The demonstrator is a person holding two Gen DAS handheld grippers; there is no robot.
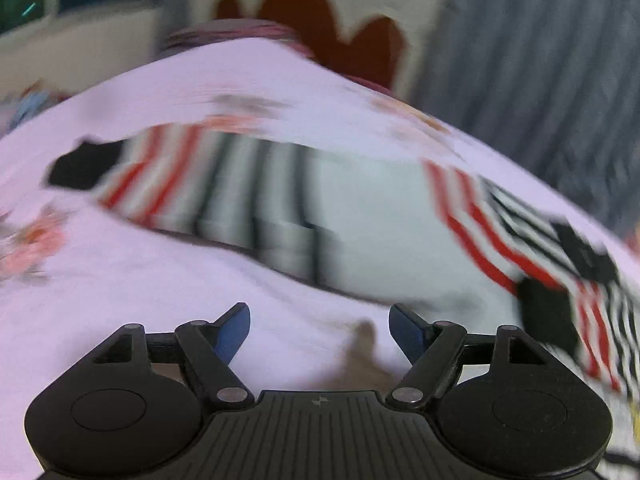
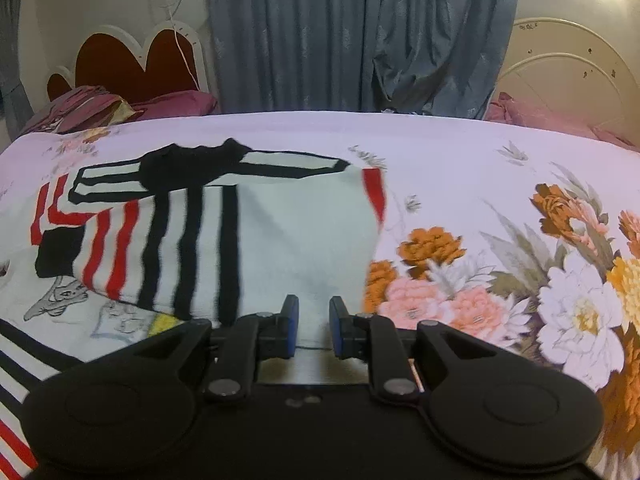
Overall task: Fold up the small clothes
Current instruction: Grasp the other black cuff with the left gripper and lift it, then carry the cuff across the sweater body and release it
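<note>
A small white top with red and black stripes and black cuffs (image 2: 280, 232) lies partly folded on the flowered bedsheet (image 2: 460, 148). It also shows, blurred, in the left wrist view (image 1: 360, 216). My left gripper (image 1: 320, 320) is open and empty, just above the sheet at the garment's near edge. My right gripper (image 2: 314, 316) stands over the white fabric's near edge with its blue pads a narrow gap apart; nothing shows pinched between them.
A red heart-shaped headboard (image 2: 132, 60) and maroon pillows (image 2: 168, 104) are at the back left. Grey curtains (image 2: 360, 32) hang behind the bed. A cream headboard (image 2: 568, 72) and pink bedding (image 2: 552, 120) are at the back right.
</note>
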